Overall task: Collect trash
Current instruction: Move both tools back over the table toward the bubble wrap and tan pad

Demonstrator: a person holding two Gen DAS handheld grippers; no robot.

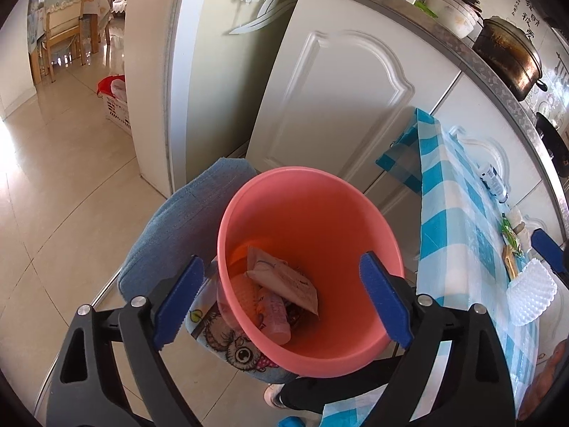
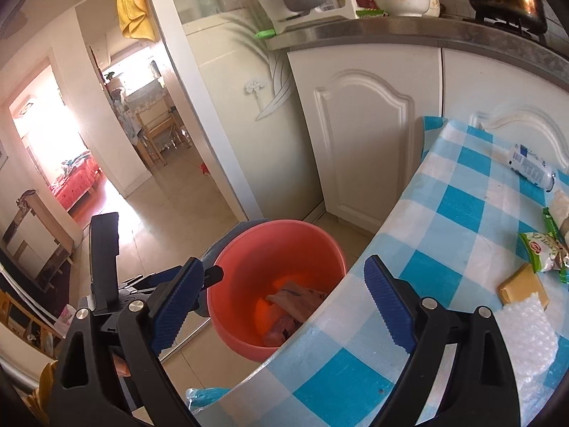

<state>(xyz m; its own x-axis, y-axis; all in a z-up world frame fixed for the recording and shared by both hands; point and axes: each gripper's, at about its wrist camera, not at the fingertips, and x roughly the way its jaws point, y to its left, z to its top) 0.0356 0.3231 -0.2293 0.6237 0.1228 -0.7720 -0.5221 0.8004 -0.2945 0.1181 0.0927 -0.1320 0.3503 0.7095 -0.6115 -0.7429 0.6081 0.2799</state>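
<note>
1. Trash is the business here: a white bubble-textured plastic tray (image 2: 530,338), a flat tan cardboard piece (image 2: 522,286), a green-and-white snack wrapper (image 2: 542,251) and a white tube with blue print (image 2: 531,165) lie on the table covered in a blue-and-white checked cloth (image 2: 409,249).
2. Nearest the left wrist camera, the left tongs (image 1: 281,299) stand wide with nothing between the blue pads, poised over the mouth of the round salmon-pink plastic bin (image 1: 355,206).
3. The right tongs (image 2: 284,306) are likewise wide and empty, hanging above the table's near edge, with the bin just beyond and below it.
4. Inside the bin lie a crumpled paper packet (image 1: 284,277) and a small pink bottle (image 1: 274,315), so some pieces seem already collected.
5. The next pick probably belongs to the right tongs; the bubble tray is nearest.
6. Grip it by its rim, lightly, since it looks thin and springy, and lift clear before swinging over the bin.
7. Beyond stand white cabinet doors (image 2: 362,142).
</note>
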